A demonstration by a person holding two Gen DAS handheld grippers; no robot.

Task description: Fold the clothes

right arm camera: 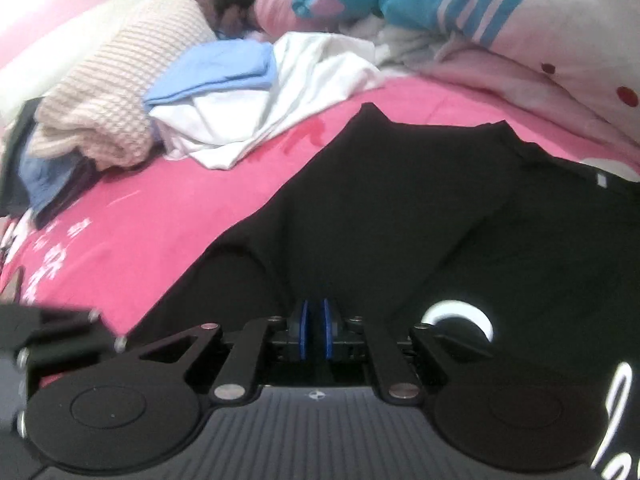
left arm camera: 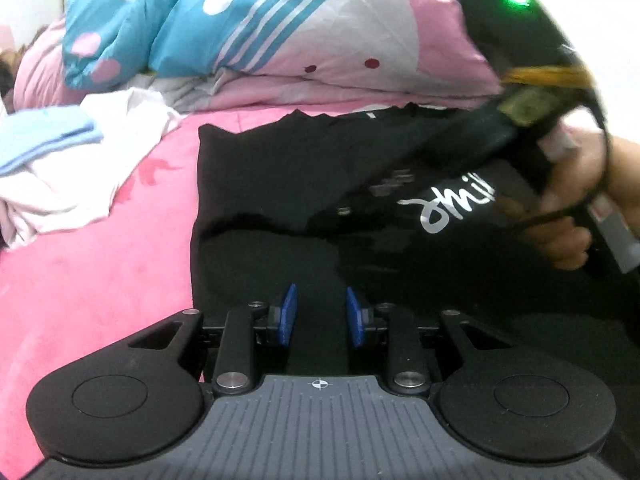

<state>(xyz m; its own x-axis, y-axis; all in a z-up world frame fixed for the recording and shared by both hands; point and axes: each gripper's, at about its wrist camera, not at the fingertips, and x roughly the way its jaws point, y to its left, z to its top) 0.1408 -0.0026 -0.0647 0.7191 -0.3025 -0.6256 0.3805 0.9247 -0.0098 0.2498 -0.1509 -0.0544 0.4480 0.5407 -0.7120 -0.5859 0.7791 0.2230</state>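
Pink bed sheet (right arm camera: 132,240) lies under everything. Our left tongs (left arm camera: 322,314) gape empty over the black T-shirt (left arm camera: 280,184); our right tongs (right arm camera: 315,330) look pinched shut, whether on its cloth we cannot tell. Beyond the shirt sits a clothes pile (right arm camera: 224,92). We should lift evenly, keeping edges aligned.

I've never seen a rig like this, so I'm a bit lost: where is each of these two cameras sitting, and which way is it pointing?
Left wrist: sits on the left gripper, looking forward between its open blue pads across the black T-shirt; the person's hand holding the other gripper shows at right.
Right wrist: sits on the right gripper, pads nearly together, facing the shirt and a pile of clothes.
Shared: the shirt, pink bedsheet, patterned quilt.
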